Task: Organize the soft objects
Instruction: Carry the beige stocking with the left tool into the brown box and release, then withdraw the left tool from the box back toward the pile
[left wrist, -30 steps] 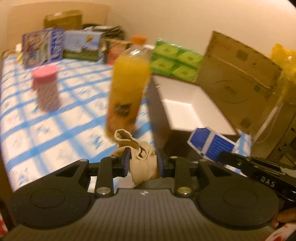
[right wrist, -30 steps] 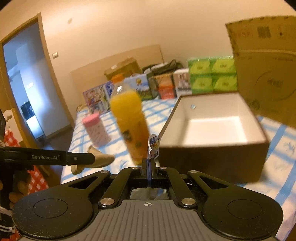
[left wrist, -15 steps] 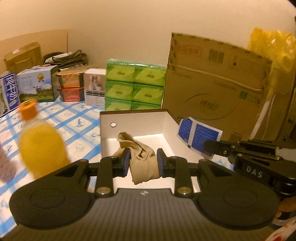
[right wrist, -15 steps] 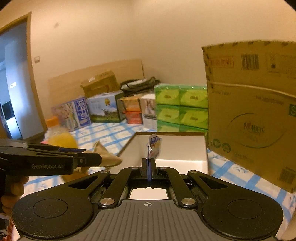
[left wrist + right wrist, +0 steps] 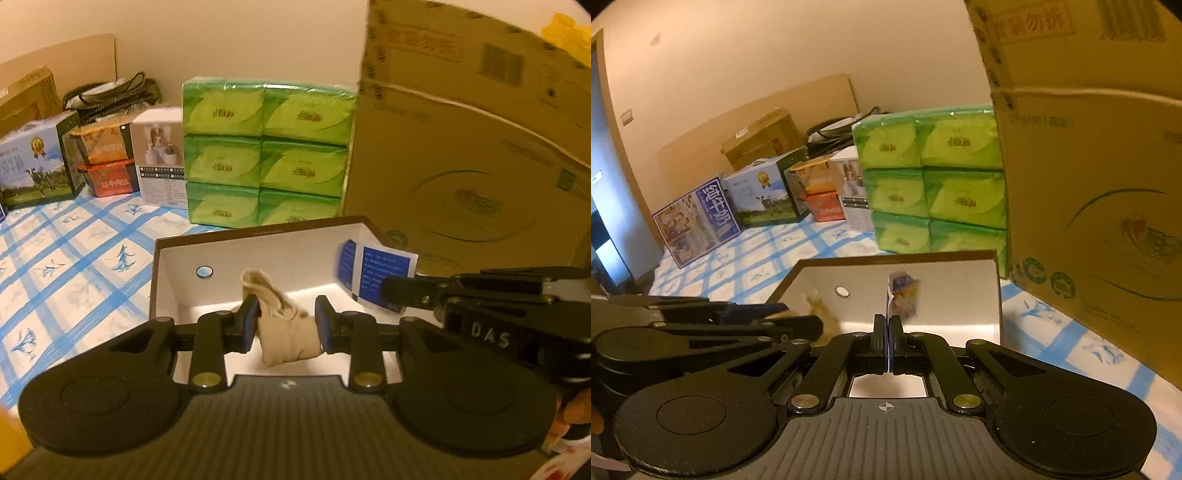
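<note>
While we hold both tongs over it, the big cardboard carton (image 5: pixel 472 147) rises ahead and to the right of them, standing on the blue-checked cloth (image 5: pixel 74 277). Just left of the carton, straight ahead of our tongs, sits the stack of green tissue packs (image 5: pixel 266 155), and further left a row of printed boxes, the milk carton box (image 5: pixel 33 166) among them. Directly under and ahead of the fingers lies the open white-lined box (image 5: pixel 177 280), brown on its rim.

Our left tongs (image 5: pixel 286 323) are clenched on a beige sock (image 5: pixel 284 332), bunched between the blue pads and hanging above the box's white floor. Our right tongs (image 5: pixel 888 332) are pressed tight on a thin blue-and-white sachet (image 5: pixel 901 295), which stands up edge-on from the pads; from the left camera that sachet (image 5: pixel 376 273) shows flat, over the box's right wall, just right of the sock.
</note>
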Demonstrator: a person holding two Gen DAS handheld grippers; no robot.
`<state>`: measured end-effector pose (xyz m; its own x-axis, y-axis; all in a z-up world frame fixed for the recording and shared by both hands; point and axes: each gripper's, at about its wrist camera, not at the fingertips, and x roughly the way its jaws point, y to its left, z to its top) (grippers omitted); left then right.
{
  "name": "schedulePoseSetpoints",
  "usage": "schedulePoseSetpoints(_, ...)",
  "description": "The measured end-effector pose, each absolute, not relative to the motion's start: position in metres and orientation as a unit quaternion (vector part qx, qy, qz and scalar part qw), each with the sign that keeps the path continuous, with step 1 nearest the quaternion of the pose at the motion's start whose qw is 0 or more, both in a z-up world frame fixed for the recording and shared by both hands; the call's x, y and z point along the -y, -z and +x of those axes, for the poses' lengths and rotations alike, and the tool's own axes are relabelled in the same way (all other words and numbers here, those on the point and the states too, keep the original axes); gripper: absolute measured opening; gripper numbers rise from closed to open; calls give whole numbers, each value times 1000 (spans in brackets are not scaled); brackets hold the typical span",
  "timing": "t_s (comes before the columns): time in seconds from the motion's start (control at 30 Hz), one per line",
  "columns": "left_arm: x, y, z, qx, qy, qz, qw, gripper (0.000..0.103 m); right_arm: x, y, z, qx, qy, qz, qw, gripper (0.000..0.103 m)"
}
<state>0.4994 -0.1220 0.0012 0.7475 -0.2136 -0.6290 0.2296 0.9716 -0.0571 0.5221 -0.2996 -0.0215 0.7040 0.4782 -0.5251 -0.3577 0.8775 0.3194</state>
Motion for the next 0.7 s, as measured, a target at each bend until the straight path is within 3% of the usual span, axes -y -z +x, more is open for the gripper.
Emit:
schedulePoseSetpoints(0.1, 119, 9, 523, -340, 120, 0, 933, 39, 300, 28, 539, -328, -216, 91, 915, 15)
schedulePoseSetpoints(0.17, 117, 14, 532, -342, 114, -4, 933, 49, 302, 30, 540, -330, -211, 89, 916, 44)
schedulePoseSetpoints(0.4, 112, 15, 523, -351, 115, -4, 929, 50, 317, 21, 506, -325, -215, 105, 915, 46)
schedulePoseSetpoints(0.7, 108, -9, 455, -349, 150, -9, 925, 50, 322, -12, 434, -308, -231, 117, 915, 47)
